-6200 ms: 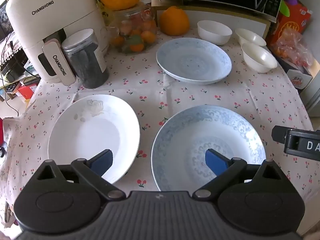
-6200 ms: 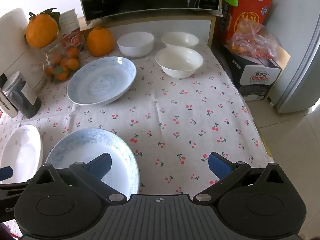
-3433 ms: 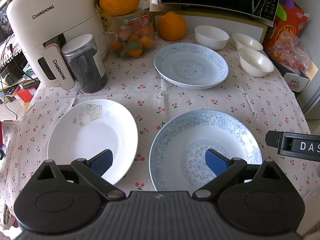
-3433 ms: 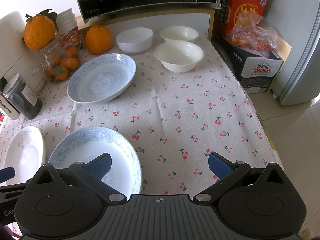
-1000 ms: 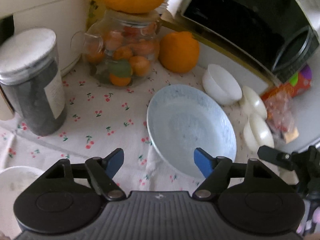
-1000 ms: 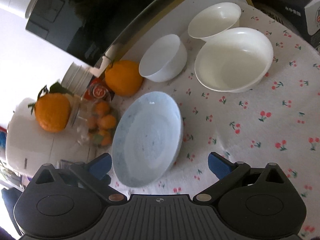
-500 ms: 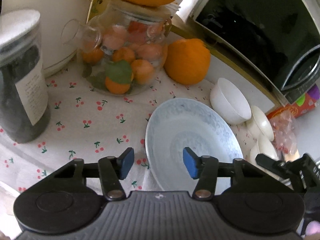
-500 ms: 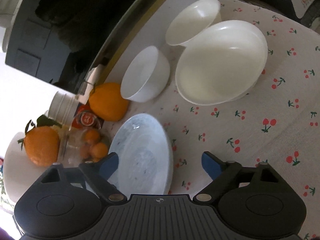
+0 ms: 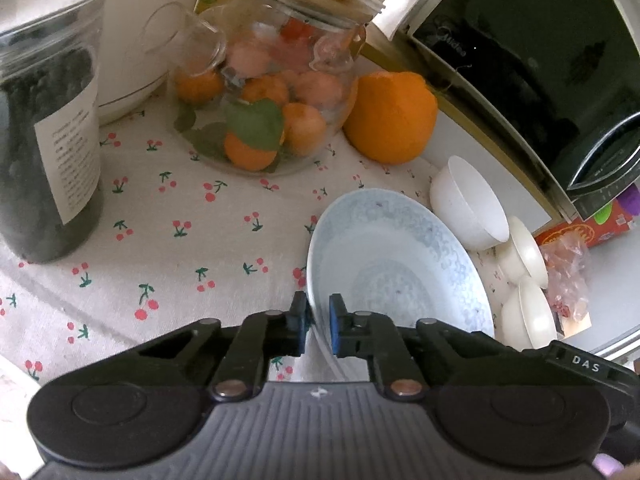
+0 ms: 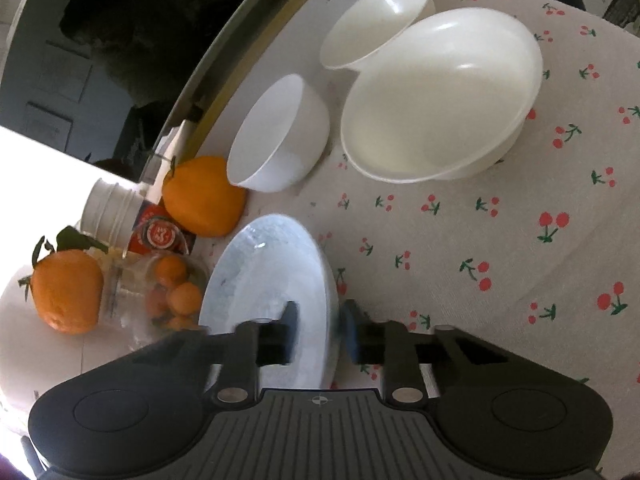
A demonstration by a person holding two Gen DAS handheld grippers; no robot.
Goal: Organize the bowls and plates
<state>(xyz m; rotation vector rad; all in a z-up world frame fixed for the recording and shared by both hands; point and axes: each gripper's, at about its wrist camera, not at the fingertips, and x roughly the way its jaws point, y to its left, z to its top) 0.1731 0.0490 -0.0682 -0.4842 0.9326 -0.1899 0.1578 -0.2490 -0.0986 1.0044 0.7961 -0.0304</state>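
A blue-patterned plate (image 9: 392, 264) lies on the cherry-print tablecloth (image 9: 180, 240). My left gripper (image 9: 318, 318) is shut on its near left rim, one pad on each side of the edge. In the right wrist view the same plate (image 10: 264, 272) has its right rim between my right gripper's (image 10: 320, 322) closing jaws, one finger inside the plate and one outside, pads against it. Three white bowls stand behind it: a small one (image 10: 276, 136), a wide one (image 10: 440, 96) and one at the back (image 10: 372, 20).
A glass jar of small oranges (image 9: 264, 92) and a large orange (image 9: 390, 116) stand just beyond the plate. A dark canister (image 9: 44, 120) is at the left, a microwave (image 9: 540, 60) along the back, and a snack bag (image 9: 568, 264) at the right.
Both grippers came down close to the far blue plate, and their jaws went from wide open to shut on its rim, one from each side.
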